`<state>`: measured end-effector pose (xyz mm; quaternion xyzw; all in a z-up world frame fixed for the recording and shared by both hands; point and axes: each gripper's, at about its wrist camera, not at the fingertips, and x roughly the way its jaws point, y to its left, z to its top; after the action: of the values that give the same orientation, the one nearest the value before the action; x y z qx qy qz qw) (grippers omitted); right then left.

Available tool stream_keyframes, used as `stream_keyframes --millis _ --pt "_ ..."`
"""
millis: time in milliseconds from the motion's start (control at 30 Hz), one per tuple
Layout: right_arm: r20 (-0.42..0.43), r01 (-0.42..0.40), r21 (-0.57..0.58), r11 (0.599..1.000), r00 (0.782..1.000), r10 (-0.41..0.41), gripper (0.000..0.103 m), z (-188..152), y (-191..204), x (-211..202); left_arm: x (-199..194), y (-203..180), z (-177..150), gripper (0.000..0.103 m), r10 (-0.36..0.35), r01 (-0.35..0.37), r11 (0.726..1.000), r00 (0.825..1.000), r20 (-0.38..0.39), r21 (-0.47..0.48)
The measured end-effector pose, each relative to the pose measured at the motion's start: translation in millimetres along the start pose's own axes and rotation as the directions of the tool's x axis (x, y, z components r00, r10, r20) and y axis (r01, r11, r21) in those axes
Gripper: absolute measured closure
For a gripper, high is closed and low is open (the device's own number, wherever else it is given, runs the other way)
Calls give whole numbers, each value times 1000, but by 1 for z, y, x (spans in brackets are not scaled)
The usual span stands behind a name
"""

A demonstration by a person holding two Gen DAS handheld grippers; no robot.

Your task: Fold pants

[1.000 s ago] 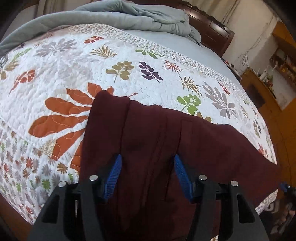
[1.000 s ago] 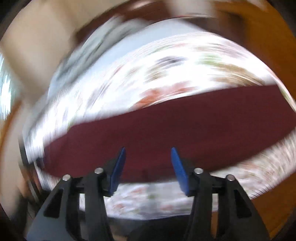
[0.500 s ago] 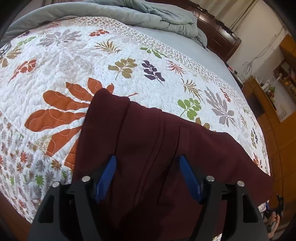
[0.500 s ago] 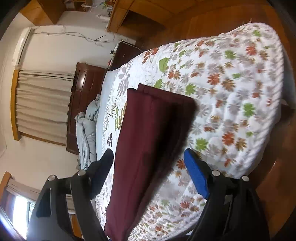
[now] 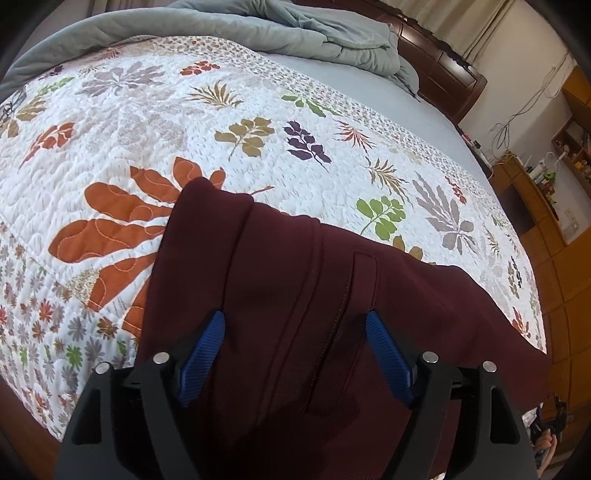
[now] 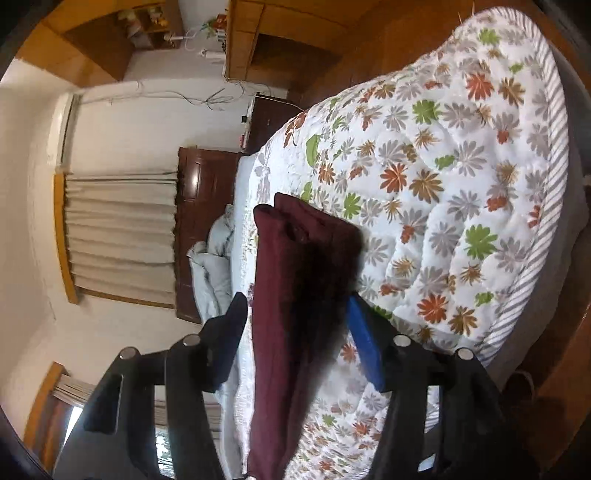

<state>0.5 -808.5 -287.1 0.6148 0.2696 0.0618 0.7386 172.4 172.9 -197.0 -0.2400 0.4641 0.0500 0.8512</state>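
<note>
Dark maroon pants [image 5: 295, 295] lie folded lengthwise on a floral quilt [image 5: 184, 147], running along the bed's near edge. My left gripper [image 5: 295, 332] is open just above the waist end, its blue pads on either side of a back pocket seam. In the right wrist view the pants [image 6: 288, 295] appear as a long strip, the hem end farthest away. My right gripper [image 6: 295, 325] is open with its fingers straddling the strip's width. Neither gripper holds cloth.
A rumpled grey duvet [image 5: 295, 29] lies by the dark wooden headboard [image 5: 443, 74]. Wooden cabinets [image 5: 554, 184] stand beside the bed. Curtains [image 6: 122, 232] cover a window. The quilt's edge [image 6: 535, 258] drops to a wooden floor.
My right gripper has swung round from a blurred side-on view to look along the pants' length and has closed in on them. My left gripper moved slightly lower and closer over the waist.
</note>
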Motion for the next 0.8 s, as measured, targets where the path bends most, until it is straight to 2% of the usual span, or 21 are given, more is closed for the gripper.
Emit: stream_keyframes --millis 167,300,433,600,700,800 --pt "-57 -33 -38 999 998 31 46 -1 6 14 1 -2 1 19 7 -7 1000 1000 3 4" --pt "-58 -83 -14 996 995 82 50 6 4 28 3 -4 0 17 16 -16 1000 1000 8 6" --pt "-73 -90 -48 995 994 86 46 9 10 29 4 -6 -2 15 20 -20 1000 1000 15 7" --pt "-83 -62 -107 992 995 53 47 12 24 39 4 -7 -2 15 28 -28 1000 999 17 6" --pt "-72 -20 -130 991 997 11 55 11 25 46 4 -6 -1 15 22 -22 1000 1000 18 -2" --pt "-64 31 -135 990 997 -40 74 11 25 48 3 -6 -3 15 21 -21 1000 1000 23 -3"
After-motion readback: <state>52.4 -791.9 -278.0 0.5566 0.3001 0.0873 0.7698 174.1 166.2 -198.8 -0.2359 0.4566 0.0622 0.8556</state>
